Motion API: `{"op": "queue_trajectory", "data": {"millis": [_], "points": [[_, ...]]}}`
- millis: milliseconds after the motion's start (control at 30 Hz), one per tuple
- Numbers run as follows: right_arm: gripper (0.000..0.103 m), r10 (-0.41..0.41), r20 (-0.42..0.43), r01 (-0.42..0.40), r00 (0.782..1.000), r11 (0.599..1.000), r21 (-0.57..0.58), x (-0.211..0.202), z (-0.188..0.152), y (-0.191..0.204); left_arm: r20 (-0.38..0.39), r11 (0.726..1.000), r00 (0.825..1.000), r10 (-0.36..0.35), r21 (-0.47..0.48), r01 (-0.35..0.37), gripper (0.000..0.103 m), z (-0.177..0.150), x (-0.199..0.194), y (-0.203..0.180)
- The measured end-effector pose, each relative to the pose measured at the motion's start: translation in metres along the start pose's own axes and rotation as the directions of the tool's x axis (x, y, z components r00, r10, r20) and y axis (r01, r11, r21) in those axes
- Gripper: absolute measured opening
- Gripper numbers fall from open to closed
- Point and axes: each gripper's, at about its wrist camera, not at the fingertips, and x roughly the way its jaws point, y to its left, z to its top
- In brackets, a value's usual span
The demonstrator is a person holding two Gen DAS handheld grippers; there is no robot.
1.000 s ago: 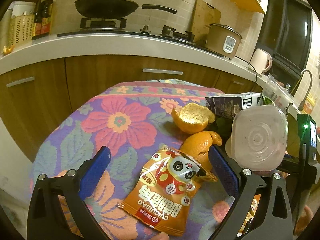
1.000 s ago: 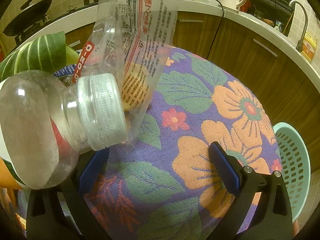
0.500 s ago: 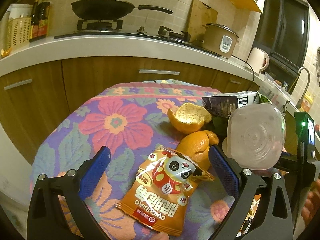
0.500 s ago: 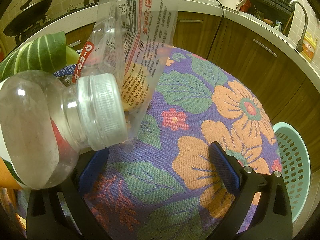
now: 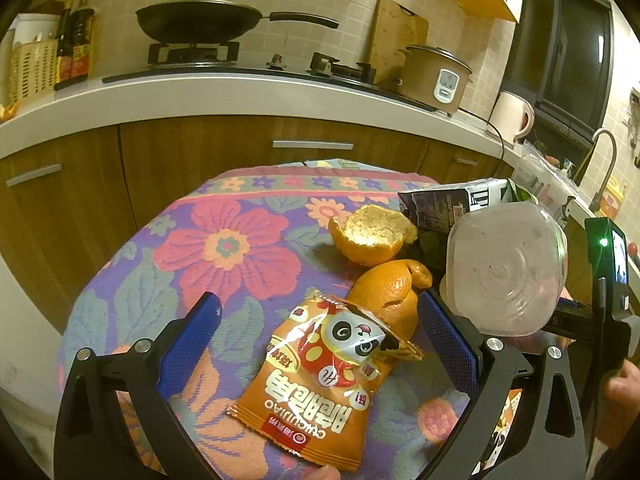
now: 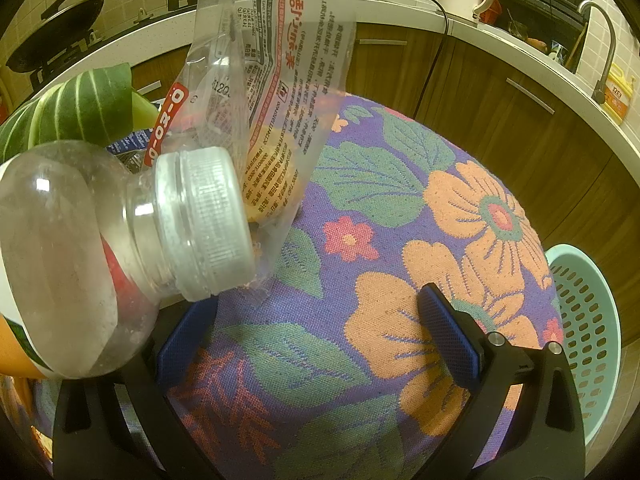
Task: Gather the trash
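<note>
Flowered tablecloth point(image 5: 224, 248) covers table, trash on it. Teal basket point(image 6: 588, 332) beyond table edge, right. Plastic bottle point(image 6: 100, 248) lies on side near left finger of right gripper point(image 6: 318, 328); jaws wide, nothing gripped. Clear wrapper point(image 6: 276, 92) behind cap. Left gripper point(image 5: 318, 324) wide open, straddling orange snack bag point(image 5: 328, 372), not clamping. 2 orange peels point(image 5: 372, 236) just beyond bag.

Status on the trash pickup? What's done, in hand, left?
Done: nothing visibly; the part of the teal basket in view looks empty. In hand: nothing; the left gripper is open around the orange snack packet, and the right gripper is open. Left: packet, orange peels, plastic bottle, clear wrapper, carton.
</note>
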Motion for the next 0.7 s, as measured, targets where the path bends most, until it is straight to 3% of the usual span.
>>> {"op": "queue_trajectory", "data": {"millis": [167, 300, 400, 467, 500, 567, 700], "points": [[0.096, 0.015, -0.107, -0.018, 0.994, 1.0, -0.023, -0.009, -0.007, -0.004, 0.0, 1.0, 1.0, -0.016, -0.002, 0.016, 0.095, 0.0, 0.0, 0.0], [0.096, 0.062, -0.122, -0.074, 0.991, 0.993, -0.095, -0.016, -0.023, -0.011, 0.002, 1.0, 1.0, 0.001, 0.002, -0.001, 0.095, -0.001, -0.001, -0.001], [0.096, 0.044, -0.113, -0.052, 0.993, 0.997, -0.065, -0.025, -0.036, -0.022, 0.017, 1.0, 1.0, -0.004, 0.015, 0.004, 0.095, -0.002, -0.005, -0.005], [0.096, -0.022, -0.077, 0.02, 0.997, 0.999, -0.038, -0.033, -0.045, -0.032, 0.029, 0.999, 1.0, -0.012, 0.041, 0.01, 0.095, -0.004, -0.01, -0.009], [0.096, -0.096, -0.043, 0.095, 0.994, 0.995, -0.02, -0.039, -0.05, -0.038, 0.044, 0.998, 0.999, -0.009, 0.056, 0.007, 0.095, -0.005, -0.014, -0.011], [0.096, -0.218, 0.018, 0.218, 0.976, 0.976, 0.015, -0.051, -0.057, -0.052, 0.063, 0.996, 0.998, -0.032, 0.09, 0.026, 0.095, -0.006, -0.021, -0.017], [0.096, -0.292, 0.138, 0.277, 0.946, 0.953, 0.119, -0.078, -0.071, -0.077, 0.085, 0.983, 0.995, -0.051, 0.177, 0.035, 0.095, -0.012, -0.036, -0.035]]}}
